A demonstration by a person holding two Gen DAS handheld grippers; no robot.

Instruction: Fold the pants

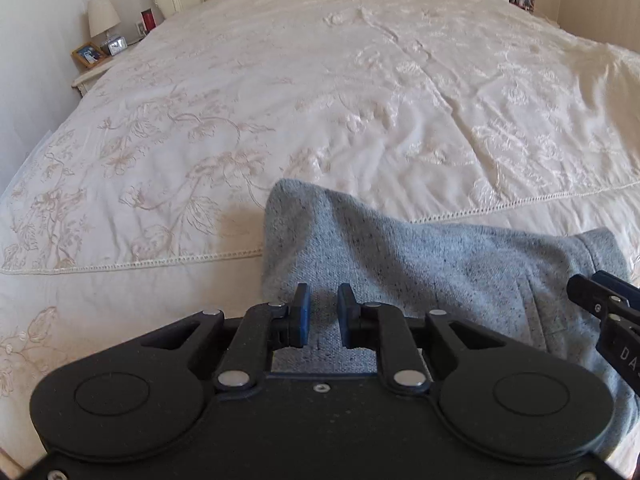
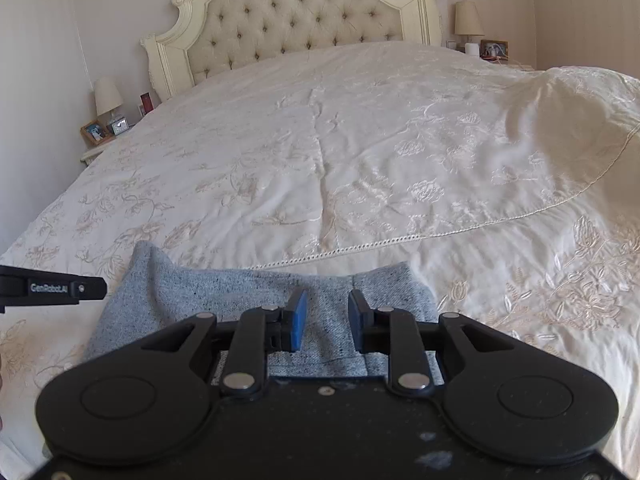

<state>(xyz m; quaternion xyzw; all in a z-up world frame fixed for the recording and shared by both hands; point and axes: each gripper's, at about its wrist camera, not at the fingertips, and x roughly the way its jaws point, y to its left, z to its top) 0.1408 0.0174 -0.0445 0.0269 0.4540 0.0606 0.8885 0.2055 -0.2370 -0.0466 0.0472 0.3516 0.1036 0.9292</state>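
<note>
Your left gripper (image 1: 323,314) and right gripper (image 2: 327,322) both hover released above the folded grey pants (image 1: 420,264) on the bed (image 1: 280,100).

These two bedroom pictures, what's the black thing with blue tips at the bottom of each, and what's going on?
Each black thing is a hand-held claw with two fingers; a person holds one in each hand. A camera on each claw looks forward along its fingers, so one picture comes from the left claw and the other from the right claw.

Ahead is a bed with a cream embroidered bedspread and a tufted headboard. Near the foot lie grey-blue pants, seemingly already folded into a compact shape.

Both claws are open, their blue pads apart, poised just above the pants. Neither grips anything. At the edge of each picture you can glimpse the other claw.
</note>
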